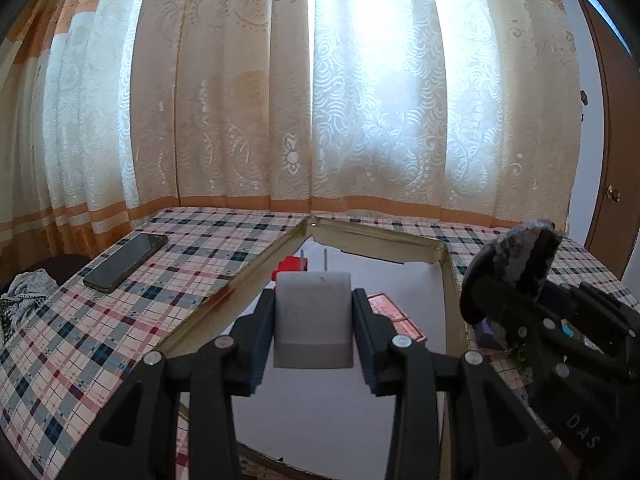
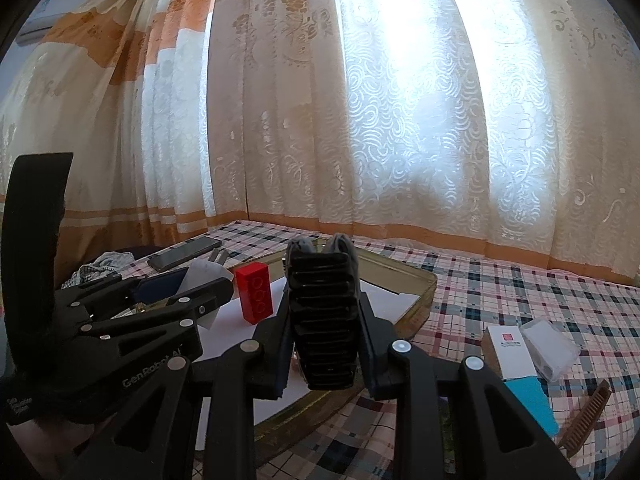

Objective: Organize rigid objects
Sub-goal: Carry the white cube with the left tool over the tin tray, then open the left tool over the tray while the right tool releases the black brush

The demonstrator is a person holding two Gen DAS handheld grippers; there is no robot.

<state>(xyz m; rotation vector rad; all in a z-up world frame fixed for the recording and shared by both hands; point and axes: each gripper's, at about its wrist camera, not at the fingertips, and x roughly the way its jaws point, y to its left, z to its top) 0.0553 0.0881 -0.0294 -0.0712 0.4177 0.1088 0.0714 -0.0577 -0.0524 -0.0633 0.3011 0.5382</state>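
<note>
Clamping a white adapter (image 1: 314, 320) at lower centre, the left gripper (image 1: 314, 316) hung over the gold-rimmed tray (image 1: 256, 268); the right gripper (image 2: 324, 316) pinched a black ribbed clip (image 2: 322, 320) (red block (image 2: 254, 292) standing left of centre in the tray).

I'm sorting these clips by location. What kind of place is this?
Most likely a room in a home. Floor-length patterned curtains cover a bright window, a plaid cloth covers the surface, and a smartphone lies on it near a wooden door.
</note>
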